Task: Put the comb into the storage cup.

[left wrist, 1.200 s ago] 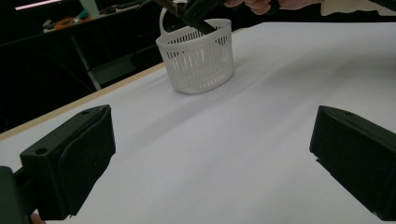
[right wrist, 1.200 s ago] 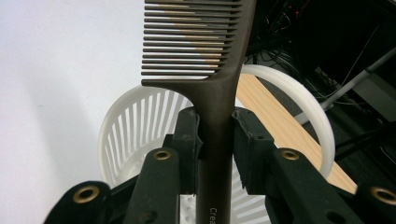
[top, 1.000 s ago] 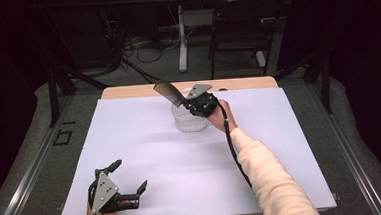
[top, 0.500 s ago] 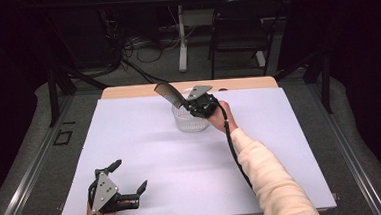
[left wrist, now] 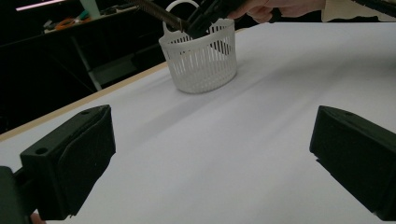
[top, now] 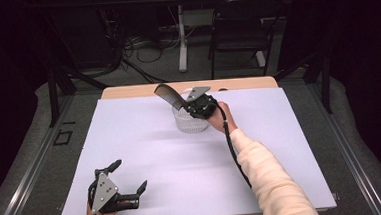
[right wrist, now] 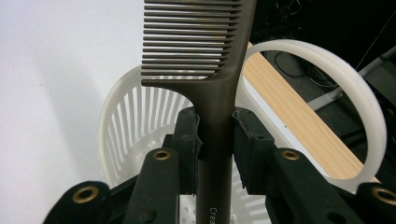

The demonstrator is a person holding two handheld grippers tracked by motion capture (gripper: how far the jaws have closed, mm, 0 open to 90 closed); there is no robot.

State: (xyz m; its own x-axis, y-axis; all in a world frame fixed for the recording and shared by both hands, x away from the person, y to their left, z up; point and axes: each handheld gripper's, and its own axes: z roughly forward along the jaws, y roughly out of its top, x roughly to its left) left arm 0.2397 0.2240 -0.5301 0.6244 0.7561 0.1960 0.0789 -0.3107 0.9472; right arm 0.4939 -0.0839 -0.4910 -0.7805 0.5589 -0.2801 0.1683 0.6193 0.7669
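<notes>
A wide white sheet-covered table (top: 146, 155) is seen w/ a small white slotted plastic basket (top: 191, 121) set near its far edge. A dark brown plastic comb (right wrist: 205, 56) is clamped by its handle betw. the pads of the right gripper (right wrist: 215, 140), held tilted just above the basket's rim. The left gripper (top: 128, 184) is rested at the near edge, jaws apart, nothing betw. them.

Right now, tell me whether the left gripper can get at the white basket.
Probably yes. The left gripper stands open near the table's front edge, with bare white tabletop between it and the basket; only the right gripper, holding the comb, crowds its rim.
</notes>
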